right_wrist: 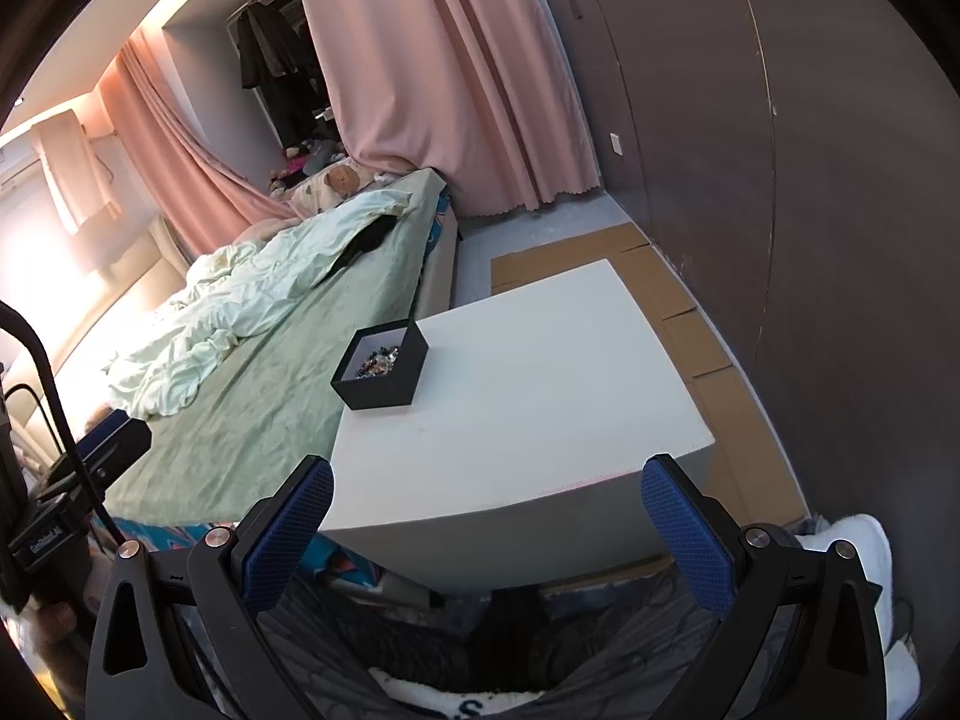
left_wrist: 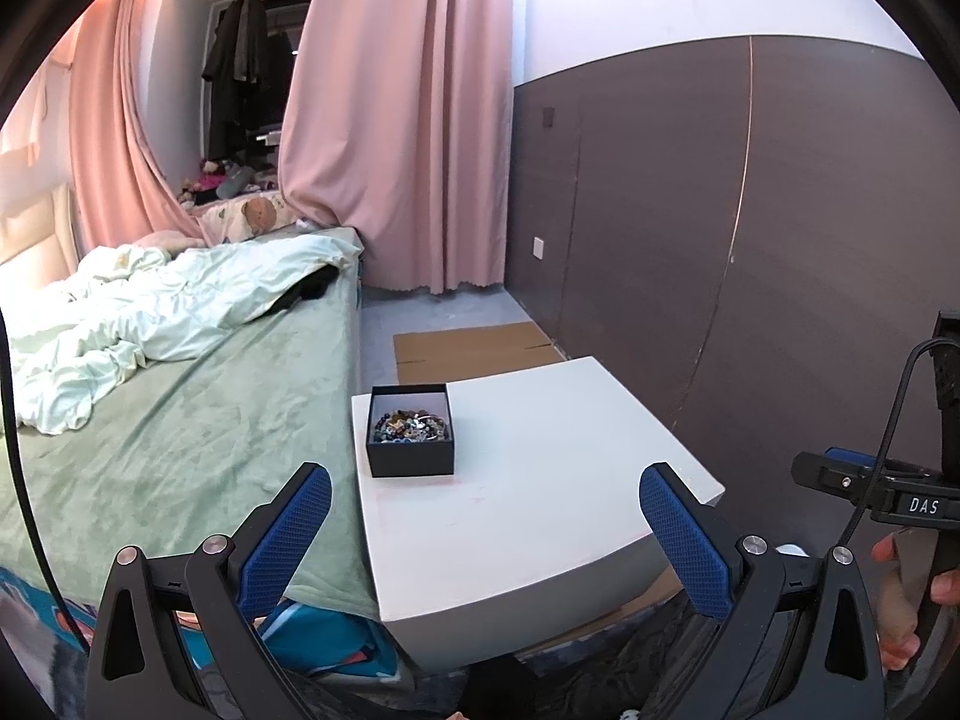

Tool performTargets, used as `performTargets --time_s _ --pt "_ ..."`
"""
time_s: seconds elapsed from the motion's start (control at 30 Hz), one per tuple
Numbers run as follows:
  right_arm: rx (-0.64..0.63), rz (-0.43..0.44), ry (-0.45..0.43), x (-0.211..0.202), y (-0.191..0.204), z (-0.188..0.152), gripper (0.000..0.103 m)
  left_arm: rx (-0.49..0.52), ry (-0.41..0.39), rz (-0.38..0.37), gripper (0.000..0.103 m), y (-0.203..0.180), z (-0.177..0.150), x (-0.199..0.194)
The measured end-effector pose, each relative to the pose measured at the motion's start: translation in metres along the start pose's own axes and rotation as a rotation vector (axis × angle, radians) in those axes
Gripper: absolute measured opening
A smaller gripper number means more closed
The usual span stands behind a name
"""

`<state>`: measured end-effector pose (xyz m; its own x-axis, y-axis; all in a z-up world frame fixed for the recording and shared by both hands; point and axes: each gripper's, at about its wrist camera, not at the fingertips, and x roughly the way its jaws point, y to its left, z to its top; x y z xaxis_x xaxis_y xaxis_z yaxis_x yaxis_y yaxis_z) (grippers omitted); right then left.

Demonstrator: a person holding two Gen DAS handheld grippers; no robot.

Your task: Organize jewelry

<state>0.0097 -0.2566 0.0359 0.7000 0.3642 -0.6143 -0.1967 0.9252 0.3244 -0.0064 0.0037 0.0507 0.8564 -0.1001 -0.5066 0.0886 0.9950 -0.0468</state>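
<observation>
A black box (left_wrist: 410, 433) full of beaded jewelry (left_wrist: 410, 425) sits at the white counter's (left_wrist: 540, 480) corner beside the bed (left_wrist: 180, 408). Left claw (left_wrist: 485, 531) and right claw (right_wrist: 487, 525) hang back, spread wide, holding nothing.

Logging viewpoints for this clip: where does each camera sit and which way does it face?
Left wrist: on the left gripper, fingers spread, low before the white table, facing the black jewelry box, bed and curtains; the right gripper and a hand show at its right edge.
Right wrist: on the right gripper, fingers spread, looking from further right at the box; the left gripper shows at its left edge.
Shared: table, box, bed, curtains.
</observation>
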Motion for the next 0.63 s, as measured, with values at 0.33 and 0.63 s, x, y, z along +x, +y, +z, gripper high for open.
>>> performTargets --time_s 0.33,0.63 --pt "-0.003 -0.004 0.008 0.0020 0.0003 -0.0032 0.103 -0.007 0.006 -0.004 0.103 0.0047 -0.0007 0.0029" --pt "-0.006 -0.002 0.019 0.0059 0.0008 0.0000 0.103 -0.006 0.007 -0.005 0.103 0.0038 -0.0010 0.0034"
